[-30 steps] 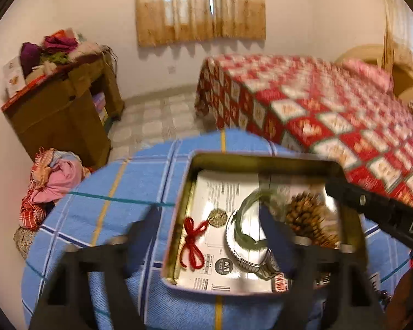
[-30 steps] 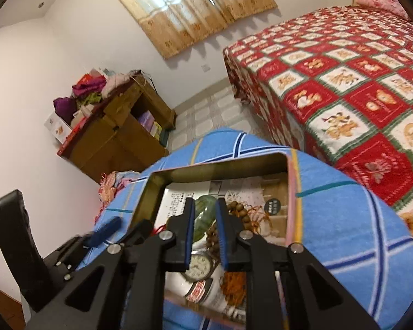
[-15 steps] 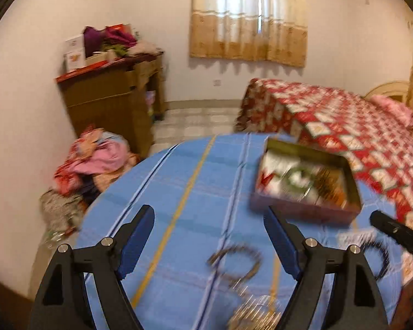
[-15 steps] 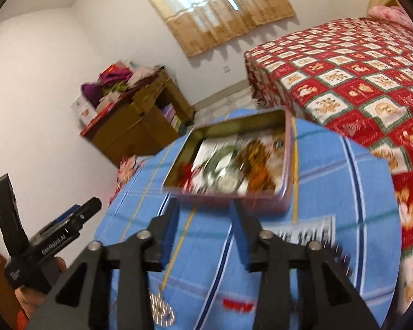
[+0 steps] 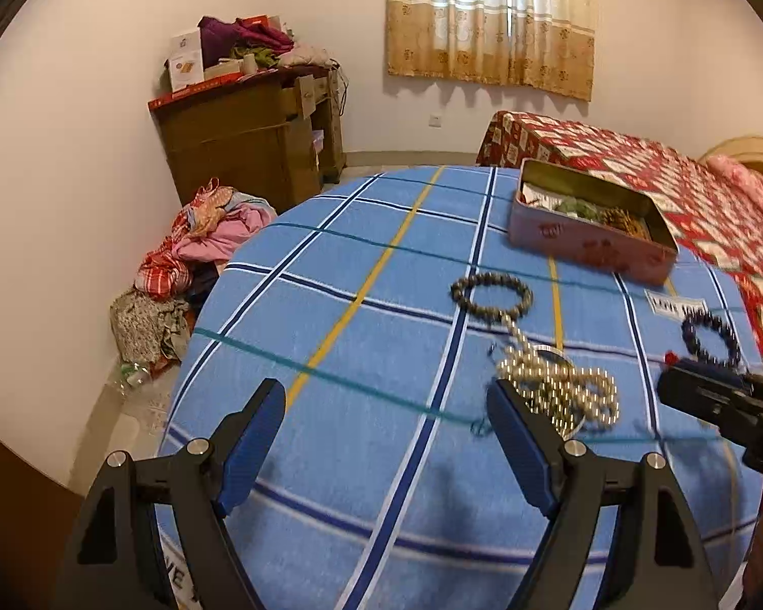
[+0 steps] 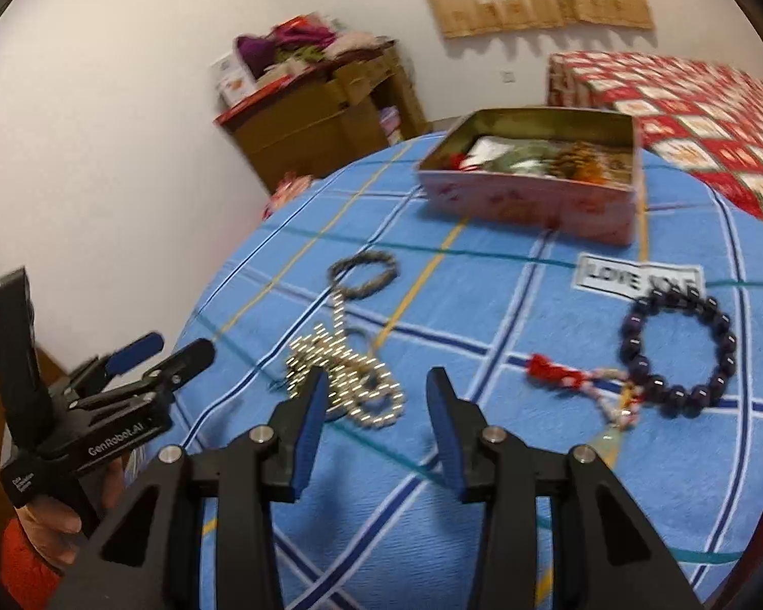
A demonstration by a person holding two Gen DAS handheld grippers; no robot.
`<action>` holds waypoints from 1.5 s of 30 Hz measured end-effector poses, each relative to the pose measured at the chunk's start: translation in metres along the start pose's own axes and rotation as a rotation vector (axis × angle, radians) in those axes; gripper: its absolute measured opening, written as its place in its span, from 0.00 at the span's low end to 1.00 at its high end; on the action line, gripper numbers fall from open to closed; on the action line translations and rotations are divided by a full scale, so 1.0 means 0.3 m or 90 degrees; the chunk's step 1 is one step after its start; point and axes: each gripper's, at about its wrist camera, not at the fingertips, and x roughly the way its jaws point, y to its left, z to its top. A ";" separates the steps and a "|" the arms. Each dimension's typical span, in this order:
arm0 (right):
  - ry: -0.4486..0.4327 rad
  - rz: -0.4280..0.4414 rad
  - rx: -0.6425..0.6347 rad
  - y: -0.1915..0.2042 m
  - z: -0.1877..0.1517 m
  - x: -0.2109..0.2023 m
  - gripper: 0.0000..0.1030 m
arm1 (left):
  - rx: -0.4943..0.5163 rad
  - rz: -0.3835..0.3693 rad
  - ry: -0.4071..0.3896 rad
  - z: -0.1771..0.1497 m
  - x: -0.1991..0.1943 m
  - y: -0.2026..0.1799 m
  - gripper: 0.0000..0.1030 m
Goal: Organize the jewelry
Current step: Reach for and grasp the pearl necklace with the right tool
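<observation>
Both of your grippers have pulled back from the pink tin (image 5: 585, 246) since a second ago: the left gripper (image 5: 384, 437) hovers over bare cloth with jaws wide, the right gripper (image 6: 376, 414) stands half open above the gold bead chain (image 6: 343, 373), and neither holds anything. Legible writing: "GenRobot.AI" on your left tool body and a partly blurred "LOVE" label (image 6: 638, 279) sewn to the blue checked tablecloth (image 5: 381, 305). Only the right wrist view shows the red tassel charm (image 6: 580, 381) touching the dark round-bead bracelet (image 6: 679, 348); the brown bead bracelet (image 5: 491, 291) lies between chain and tin.
</observation>
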 end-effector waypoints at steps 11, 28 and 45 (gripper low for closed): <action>0.021 -0.007 -0.040 0.024 0.056 0.106 0.24 | -0.001 0.004 -0.003 -0.047 -0.047 0.041 0.79; 0.104 0.001 -0.116 0.077 0.042 0.211 0.25 | -0.021 0.014 0.001 -0.052 -0.046 0.081 0.79; 0.166 0.031 -0.175 0.138 0.024 0.257 0.24 | -0.068 0.006 -0.006 -0.040 -0.075 0.147 0.79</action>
